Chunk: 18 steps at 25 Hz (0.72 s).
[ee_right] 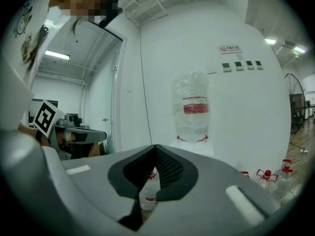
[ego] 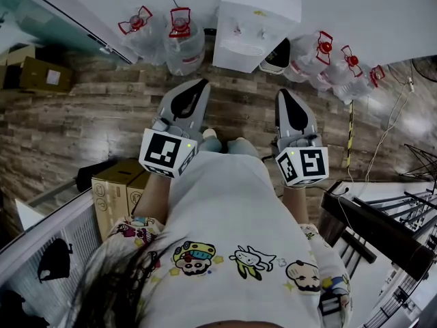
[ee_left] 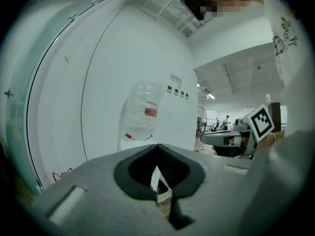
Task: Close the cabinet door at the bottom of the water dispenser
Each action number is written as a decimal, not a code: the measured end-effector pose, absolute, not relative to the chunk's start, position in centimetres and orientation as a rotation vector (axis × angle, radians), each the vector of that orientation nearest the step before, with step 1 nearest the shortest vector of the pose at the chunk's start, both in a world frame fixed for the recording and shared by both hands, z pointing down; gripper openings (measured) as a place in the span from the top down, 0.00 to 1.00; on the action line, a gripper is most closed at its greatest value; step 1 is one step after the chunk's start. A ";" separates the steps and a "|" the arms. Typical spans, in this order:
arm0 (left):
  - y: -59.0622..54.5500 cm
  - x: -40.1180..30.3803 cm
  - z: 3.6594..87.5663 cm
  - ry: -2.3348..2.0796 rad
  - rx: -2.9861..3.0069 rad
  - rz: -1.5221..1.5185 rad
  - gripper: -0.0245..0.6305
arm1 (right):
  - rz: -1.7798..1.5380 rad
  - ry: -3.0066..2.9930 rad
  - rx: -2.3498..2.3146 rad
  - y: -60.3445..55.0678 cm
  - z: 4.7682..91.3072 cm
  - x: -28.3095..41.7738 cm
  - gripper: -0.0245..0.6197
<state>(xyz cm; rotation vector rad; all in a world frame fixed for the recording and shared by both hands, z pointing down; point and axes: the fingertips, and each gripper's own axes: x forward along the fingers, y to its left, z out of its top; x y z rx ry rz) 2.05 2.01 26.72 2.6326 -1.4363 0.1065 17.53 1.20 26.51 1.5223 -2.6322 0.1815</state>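
Observation:
The white water dispenser (ego: 256, 26) stands against the wall ahead, with a clear bottle (ee_left: 142, 112) on top of it. Its bottom cabinet door (ego: 276, 57) hangs ajar at the dispenser's right side, dark inside. My left gripper (ego: 200, 84) is shut and empty and points at the floor in front of the dispenser's left part. My right gripper (ego: 284, 94) is also shut and empty, a short way before the open door and apart from it. In the left gripper view the right gripper (ee_left: 236, 139) shows at the right. The right gripper view has the dispenser's bottle (ee_right: 192, 107) straight ahead.
Large red-capped water bottles stand on the wooden floor left of the dispenser (ego: 184, 39) and right of it (ego: 328, 60). Cardboard boxes (ego: 116, 190) sit beside my left leg, another box (ego: 41, 74) at far left. A dark metal rack (ego: 389, 231) is at the right.

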 end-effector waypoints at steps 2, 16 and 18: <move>1.9 1.9 26.8 -1.441 2.627 0.105 0.96 | 0.189 -2.634 1.518 1.1 26.6 17.5 0.95; 1.9 0.6 26.5 -1.422 2.671 0.101 0.96 | 0.199 -2.647 1.512 0.6 26.6 17.6 0.95; 1.9 0.6 26.6 -1.407 2.678 0.103 0.96 | 0.201 -2.647 1.511 0.6 26.6 17.7 0.95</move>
